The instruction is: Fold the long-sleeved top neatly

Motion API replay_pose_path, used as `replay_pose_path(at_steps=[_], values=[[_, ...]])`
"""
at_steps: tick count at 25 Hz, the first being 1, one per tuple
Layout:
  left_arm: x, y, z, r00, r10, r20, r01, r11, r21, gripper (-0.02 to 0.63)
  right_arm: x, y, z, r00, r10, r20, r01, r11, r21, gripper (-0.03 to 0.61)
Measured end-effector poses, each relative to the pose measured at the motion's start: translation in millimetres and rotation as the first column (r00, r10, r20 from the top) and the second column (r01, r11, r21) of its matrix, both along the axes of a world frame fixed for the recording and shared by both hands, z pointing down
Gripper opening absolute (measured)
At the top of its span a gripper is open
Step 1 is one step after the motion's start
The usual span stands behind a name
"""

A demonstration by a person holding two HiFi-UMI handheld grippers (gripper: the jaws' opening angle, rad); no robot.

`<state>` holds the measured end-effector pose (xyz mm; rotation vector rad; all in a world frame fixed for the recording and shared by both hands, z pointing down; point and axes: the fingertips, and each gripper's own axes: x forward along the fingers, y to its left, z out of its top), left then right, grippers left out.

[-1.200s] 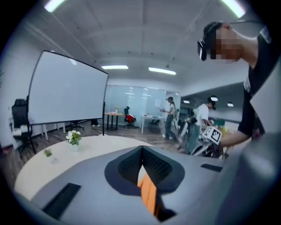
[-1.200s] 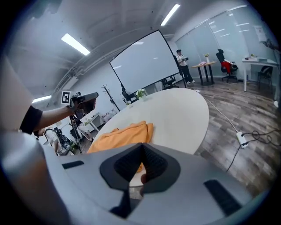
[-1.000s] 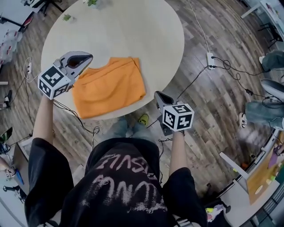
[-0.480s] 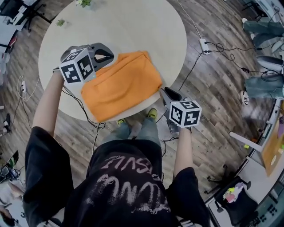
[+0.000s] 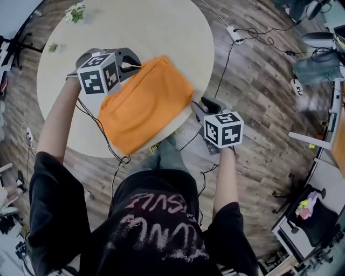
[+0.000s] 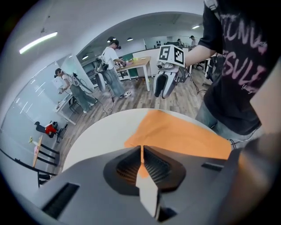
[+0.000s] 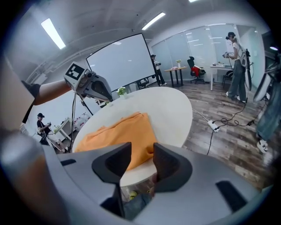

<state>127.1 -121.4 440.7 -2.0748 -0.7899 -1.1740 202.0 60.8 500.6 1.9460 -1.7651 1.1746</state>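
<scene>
1. On the round bench (image 5: 161,32) the orange long-sleeved top (image 5: 145,105) lies folded into a flat oblong. Its near end comes right up to the bench rim closest to you.
2. Your left gripper (image 5: 132,66) sits at the top's far corner, tilted steeply down. Its jaws have just been easing apart, yet only a thin slit shows between them, and a pinch of orange fabric is clenched in it.
3. Your right gripper (image 5: 198,105) hangs just off the bench rim, beside the top's right-hand corner and not touching it.
4. Its jaws have just been opening and now stand released — well apart, with nothing between them. Through the gap you see the top's edge and the bench rim beyond.
5. A small green plant (image 5: 75,12) stands at the far rim of the bench, well apart from the top.
6. A white power strip (image 5: 235,35) with its cable lies on the wooden floor (image 5: 269,108) to your right.
</scene>
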Motion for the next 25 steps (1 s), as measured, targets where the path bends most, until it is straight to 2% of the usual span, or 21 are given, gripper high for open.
replay_pose_path(at_steps=[2, 5, 8, 11, 16, 21, 25], values=[[16.2, 0.0, 10.6, 1.0, 0.021, 0.017, -0.021, 1.0, -0.007, 0.041, 6.2, -5.3, 7.8, 1.0, 0.002, 0.003, -0.002, 1.0, -0.008, 0.167], [35.5, -1.8, 27.1, 0.996, 0.061, 0.062, -0.061, 0.998, -0.008, 0.099, 10.3, -15.1, 18.1, 1.0, 0.004, 0.022, -0.003, 1.0, -0.015, 0.179], [51.9, -7.6, 42.1, 0.986, 0.109, 0.122, -0.112, 0.994, 0.016, 0.13, 16.3, -23.5, 26.2, 0.999, 0.008, 0.043, -0.007, 1.0, -0.022, 0.189], [64.6, -5.4, 54.4, 0.973, 0.161, 0.166, -0.164, 0.986, 0.002, 0.153, 19.4, -30.6, 29.4, 0.996, 0.012, 0.085, -0.012, 1.0, -0.008, 0.189], [78.1, 0.4, 76.1, 0.933, 0.272, 0.236, -0.277, 0.961, -0.013, 0.184, 22.8, -41.9, 37.3, 0.989, 0.03, 0.145, -0.028, 0.999, -0.015, 0.193], [92.0, -1.3, 97.4, 0.898, 0.337, 0.283, -0.348, 0.937, -0.013, 0.195, 22.4, -47.1, 52.1, 0.982, 0.001, 0.187, 0.009, 0.998, -0.056, 0.201], [94.0, 3.7, 114.0, 0.87, 0.379, 0.316, -0.381, 0.923, -0.056, 0.198, 22.5, -52.7, 63.3, 0.975, 0.001, 0.221, 0.016, 0.997, -0.072, 0.202]])
